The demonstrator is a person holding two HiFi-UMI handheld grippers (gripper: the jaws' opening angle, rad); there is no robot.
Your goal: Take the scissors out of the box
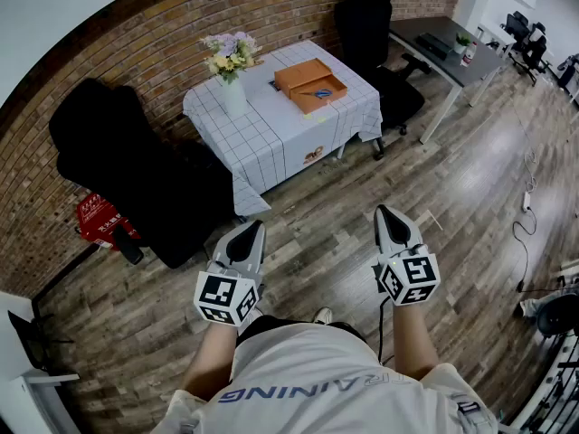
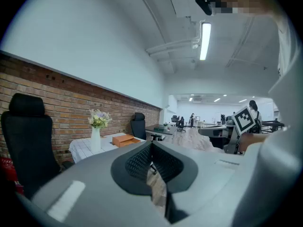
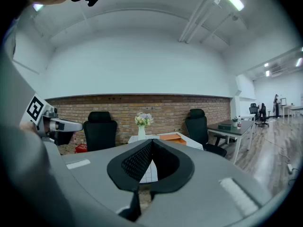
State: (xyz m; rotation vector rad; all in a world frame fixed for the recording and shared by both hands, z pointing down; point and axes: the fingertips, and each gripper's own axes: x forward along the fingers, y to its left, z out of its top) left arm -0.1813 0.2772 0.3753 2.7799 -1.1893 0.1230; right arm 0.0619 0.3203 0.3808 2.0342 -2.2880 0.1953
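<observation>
Left gripper (image 1: 251, 233) and right gripper (image 1: 386, 215) both closed, empty, well apart from orange box (image 1: 294, 75). Risk: jaws unopened miss the scissors (image 1: 322, 93); nearby flower vase (image 1: 232, 96) could tip.

The person wears a pale grey short-sleeved T-shirt (image 1: 317, 373) with dark block lettering across the front, of which "AINING" can be read. A light shoe tip (image 1: 322, 316) shows beyond its hem. The left gripper (image 1: 258, 225) and right gripper (image 1: 381, 209) are smooth grey shells that taper to a point, each with a white cube (image 1: 226, 297) of black square markers. Their fingers (image 2: 142, 161) are lined with black, diamond-textured pads. A thin dark cable (image 1: 381, 328) hangs from the right one.
</observation>
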